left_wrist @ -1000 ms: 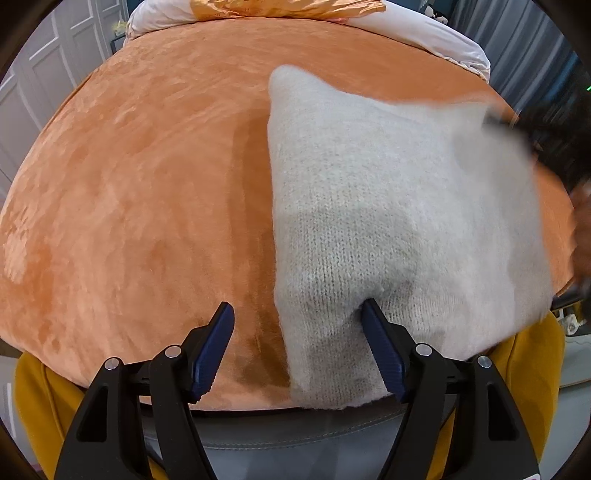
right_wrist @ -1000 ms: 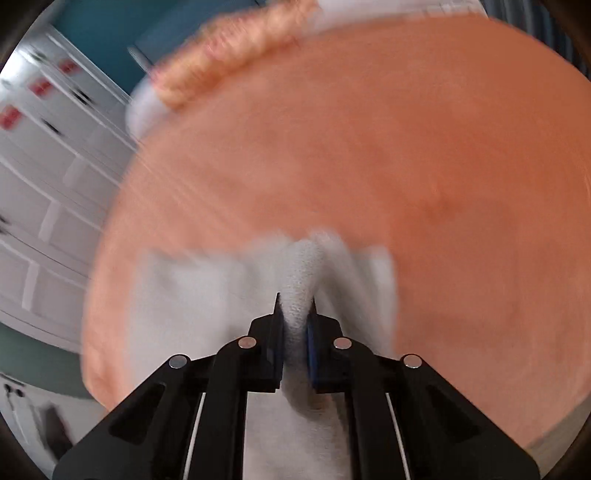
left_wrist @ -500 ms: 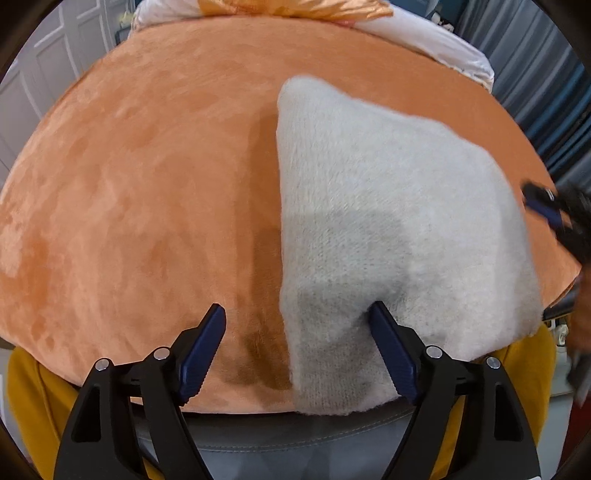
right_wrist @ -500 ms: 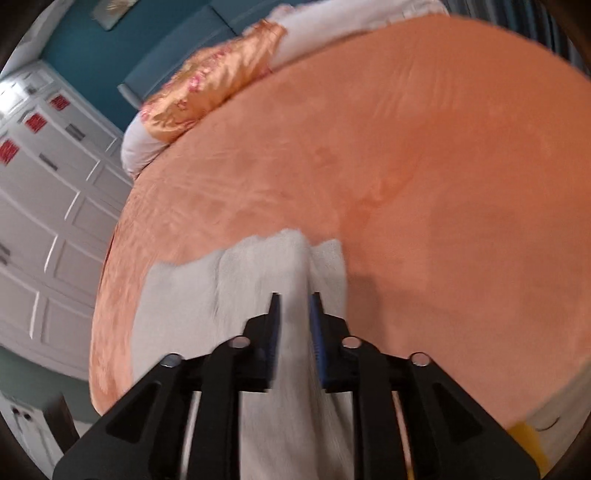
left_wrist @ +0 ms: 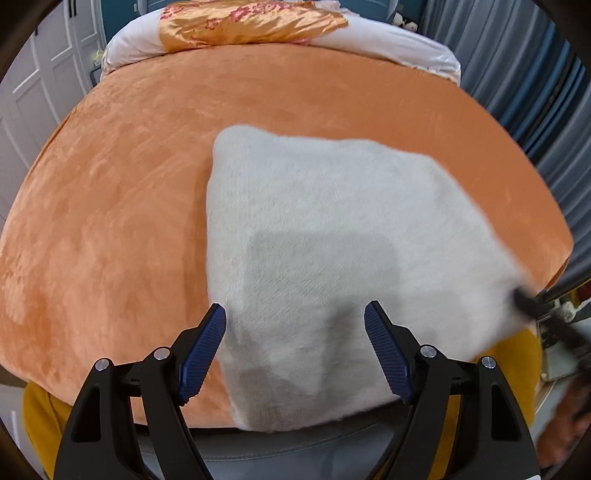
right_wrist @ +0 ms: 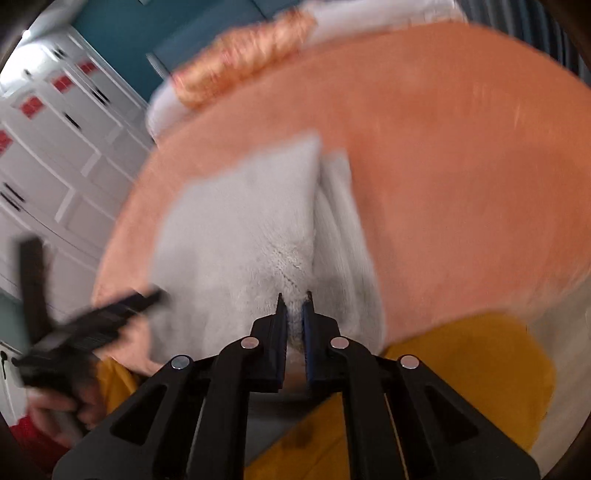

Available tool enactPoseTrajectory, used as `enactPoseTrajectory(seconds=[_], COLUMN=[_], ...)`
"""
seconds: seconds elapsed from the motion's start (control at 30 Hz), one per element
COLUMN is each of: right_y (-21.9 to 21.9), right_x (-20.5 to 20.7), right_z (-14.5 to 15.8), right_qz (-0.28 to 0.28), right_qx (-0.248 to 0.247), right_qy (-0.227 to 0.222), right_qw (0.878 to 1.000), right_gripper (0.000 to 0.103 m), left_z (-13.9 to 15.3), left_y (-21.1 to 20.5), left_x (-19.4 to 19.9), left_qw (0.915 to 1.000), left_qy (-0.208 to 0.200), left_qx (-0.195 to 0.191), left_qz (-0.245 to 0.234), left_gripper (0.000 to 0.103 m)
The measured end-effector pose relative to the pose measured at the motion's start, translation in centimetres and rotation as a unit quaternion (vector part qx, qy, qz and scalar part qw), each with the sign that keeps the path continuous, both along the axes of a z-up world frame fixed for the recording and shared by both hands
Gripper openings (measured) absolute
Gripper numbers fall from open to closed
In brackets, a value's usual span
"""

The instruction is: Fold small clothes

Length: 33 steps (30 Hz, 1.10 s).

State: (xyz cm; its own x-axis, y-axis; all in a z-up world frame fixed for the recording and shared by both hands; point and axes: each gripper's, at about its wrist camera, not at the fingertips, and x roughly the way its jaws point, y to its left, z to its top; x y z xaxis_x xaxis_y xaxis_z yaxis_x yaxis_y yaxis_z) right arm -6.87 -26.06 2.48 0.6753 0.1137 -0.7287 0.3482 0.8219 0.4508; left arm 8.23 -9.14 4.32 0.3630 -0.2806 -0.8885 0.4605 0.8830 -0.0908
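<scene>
A cream knitted garment [left_wrist: 332, 251] lies folded into a rough rectangle on the orange bed cover [left_wrist: 110, 206], near the front edge. My left gripper [left_wrist: 295, 347] is open and empty, its blue pads hovering over the garment's near edge. In the right wrist view the garment [right_wrist: 240, 221] shows an upper layer and a lower layer side by side. My right gripper [right_wrist: 293, 306] is shut on the garment's near right edge. It also shows blurred at the right of the left wrist view [left_wrist: 532, 306].
An orange satin pillow [left_wrist: 251, 22] and white bedding [left_wrist: 388, 44] lie at the bed's far end. White cabinet doors [right_wrist: 44, 155] stand on the left, grey curtains [left_wrist: 535, 92] on the right. A yellow sheet [right_wrist: 480, 369] hangs below the bed edge.
My right gripper, open half a second ago, moved to the garment's near right edge and shut on it. My left gripper stayed open and moved right over the garment.
</scene>
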Motion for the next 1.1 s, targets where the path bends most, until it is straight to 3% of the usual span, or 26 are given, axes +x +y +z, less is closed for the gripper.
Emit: enactPoseTrajectory(seconds=[0.03, 0.13, 0.17, 0.3, 0.43, 0.53, 0.63, 0.7, 0.77, 0.93, 1.03, 1.1], right_y=[-0.6, -1.7, -1.5, 0.2, -0.4, -1.4, -1.5, -1.0, -1.3, -1.5, -1.2, -1.3], right_x=[-0.1, 0.1, 0.1, 0.7, 0.4, 1.5, 4.4, 5.7, 6.3, 4.6, 4.8, 4.9], right_z=[-0.6, -6.7, -7.8, -5.2, -2.0, 0.3, -0.7, -3.5, -4.8, -1.9, -4.3, -4.7], right_qz=[-0.010, -0.020, -0.015, 0.017, -0.003, -0.012, 0.001, 0.016, 0.016, -0.010, 0.005, 0.001], right_qx=[0.002, 0.007, 0.011, -0.055, -0.026, -0.043, -0.045, -0.052, -0.056, -0.041, -0.044, -0.045], right_qy=[0.016, 0.122, 0.137, 0.141, 0.094, 0.057, 0.059, 0.106, 0.110, 0.088, 0.126, 0.123], right_qw=[1.000, 0.992, 0.990, 0.988, 0.995, 0.997, 0.997, 0.993, 0.992, 0.995, 0.991, 0.991], right_gripper=[0.005, 0.005, 0.005, 0.009, 0.014, 0.014, 0.014, 0.014, 0.014, 0.014, 0.016, 0.018], left_z=[-0.6, -2.3, -3.0, -2.9, -2.7, -2.8, -2.8, -2.9, -2.9, -2.8, -2.9, -2.8], left_y=[0.0, 0.5, 0.6, 0.7, 0.6, 0.4, 0.5, 0.4, 0.4, 0.2, 0.2, 0.2], left_x=[0.0, 0.6, 0.6, 0.7, 1.0, 0.8, 0.7, 0.7, 0.6, 0.3, 0.5, 0.6], left_qw=[1.0000, 0.9995, 0.9991, 0.9994, 0.9995, 0.9995, 0.9995, 0.9995, 0.9995, 0.9994, 0.9994, 0.9994], left_qy=[0.003, 0.029, 0.041, 0.027, 0.020, 0.017, 0.015, 0.014, 0.014, 0.010, 0.015, 0.018], left_qx=[0.006, 0.008, 0.008, 0.014, 0.019, 0.021, 0.024, 0.025, 0.025, 0.029, 0.024, 0.024], left_qz=[0.002, 0.007, 0.008, 0.014, 0.015, 0.015, 0.016, 0.015, 0.014, 0.016, 0.020, 0.019], left_gripper=[0.074, 0.076, 0.076, 0.076, 0.076, 0.076, 0.077, 0.077, 0.077, 0.077, 0.078, 0.078])
